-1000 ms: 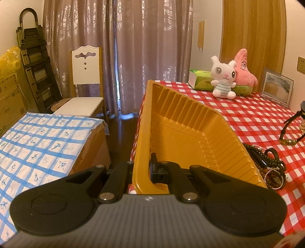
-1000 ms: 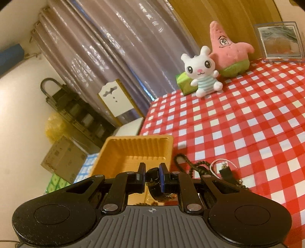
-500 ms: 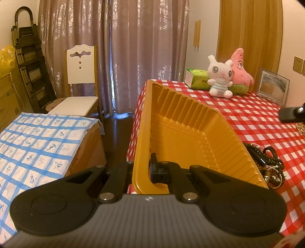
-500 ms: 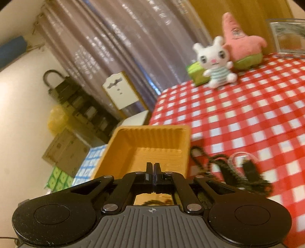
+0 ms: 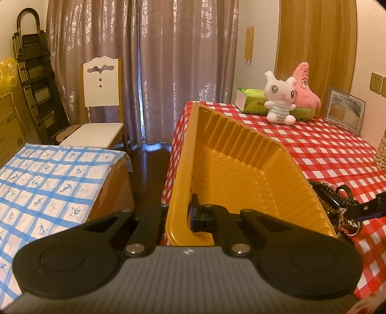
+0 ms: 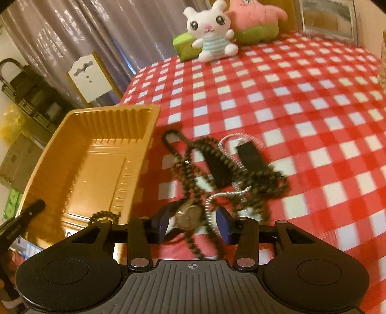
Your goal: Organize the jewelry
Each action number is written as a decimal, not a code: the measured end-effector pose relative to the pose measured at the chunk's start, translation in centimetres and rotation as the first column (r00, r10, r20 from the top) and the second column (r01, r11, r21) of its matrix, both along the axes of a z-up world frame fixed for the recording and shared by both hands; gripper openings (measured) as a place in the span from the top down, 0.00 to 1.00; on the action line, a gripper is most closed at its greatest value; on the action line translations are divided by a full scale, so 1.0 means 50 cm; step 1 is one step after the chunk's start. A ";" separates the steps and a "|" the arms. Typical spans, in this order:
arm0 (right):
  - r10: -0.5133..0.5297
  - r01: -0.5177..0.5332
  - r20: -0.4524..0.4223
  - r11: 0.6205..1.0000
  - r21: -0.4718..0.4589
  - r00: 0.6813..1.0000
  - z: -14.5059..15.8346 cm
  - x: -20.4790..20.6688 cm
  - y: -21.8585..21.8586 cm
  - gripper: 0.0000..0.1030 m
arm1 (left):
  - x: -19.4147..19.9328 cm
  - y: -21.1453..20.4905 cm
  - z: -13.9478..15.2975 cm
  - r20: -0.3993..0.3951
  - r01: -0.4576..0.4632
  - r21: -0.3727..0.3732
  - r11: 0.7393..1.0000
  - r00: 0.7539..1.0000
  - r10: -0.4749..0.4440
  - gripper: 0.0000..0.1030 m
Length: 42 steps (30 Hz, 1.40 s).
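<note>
My left gripper [image 5: 179, 217] is shut on the near rim of the yellow plastic tray [image 5: 229, 174], which rests at the table's left edge; the tray also shows in the right wrist view [image 6: 96, 154]. A small dark bead bracelet [image 6: 105, 215] lies at the tray's near end. A tangled pile of jewelry [image 6: 224, 169], dark bead strings, a silver chain and black pieces, lies on the cloth right of the tray. My right gripper [image 6: 193, 223] is open, low over the pile's near end, with a round watch-like piece [image 6: 189, 215] between its fingers.
A red-and-white checked cloth [image 6: 301, 96] covers the table. A white bunny toy [image 6: 212, 31], a pink star toy [image 6: 255, 21], a green tissue pack [image 5: 251, 101] and a picture frame [image 5: 345, 113] stand at the back. A chair [image 5: 101, 106] and a blue-checked box [image 5: 48, 174] stand left of the table.
My right gripper has opened and dropped from above the tray down to the jewelry pile. A bead bracelet now lies in the tray. My left gripper still holds the tray rim.
</note>
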State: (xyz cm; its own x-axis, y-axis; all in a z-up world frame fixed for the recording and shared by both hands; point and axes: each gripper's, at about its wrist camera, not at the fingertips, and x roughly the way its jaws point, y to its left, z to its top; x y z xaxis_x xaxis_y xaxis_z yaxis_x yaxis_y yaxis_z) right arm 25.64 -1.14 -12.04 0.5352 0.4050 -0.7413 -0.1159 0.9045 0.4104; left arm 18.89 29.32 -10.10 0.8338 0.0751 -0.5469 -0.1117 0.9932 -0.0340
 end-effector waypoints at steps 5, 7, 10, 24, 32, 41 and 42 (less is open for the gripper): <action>-0.018 0.016 -0.014 0.995 -0.097 1.000 -0.023 0.019 0.049 0.58 | 0.002 0.000 0.000 0.005 0.007 0.002 1.000 1.000 -0.007 0.96; -0.023 0.021 -0.018 0.993 -0.118 1.000 -0.032 0.021 0.057 0.60 | 0.003 0.001 -0.002 0.005 0.008 -0.001 1.000 1.000 -0.008 0.96; -0.022 0.018 -0.025 0.991 -0.133 0.999 -0.045 0.022 0.061 0.74 | 0.002 -0.001 0.000 0.007 0.009 -0.003 1.000 1.000 -0.009 0.97; -0.056 0.060 0.048 0.994 -0.088 0.997 0.019 -0.016 0.014 0.91 | 0.005 0.003 -0.004 0.002 0.019 -0.007 1.000 1.000 -0.019 0.97; 0.107 -0.104 0.157 0.994 -0.027 0.982 0.078 -0.016 0.127 0.91 | 0.000 0.004 -0.008 -0.002 0.024 -0.005 1.000 1.000 -0.024 0.97; 0.239 -0.237 0.092 0.971 -0.039 0.967 0.016 -0.018 0.253 0.91 | -0.009 0.009 -0.010 0.003 0.012 -0.008 1.000 1.000 -0.012 0.97; 0.245 -0.242 0.094 0.970 -0.038 0.965 0.013 -0.019 0.257 0.91 | -0.010 0.009 -0.011 0.001 0.013 -0.009 1.000 1.000 -0.013 0.97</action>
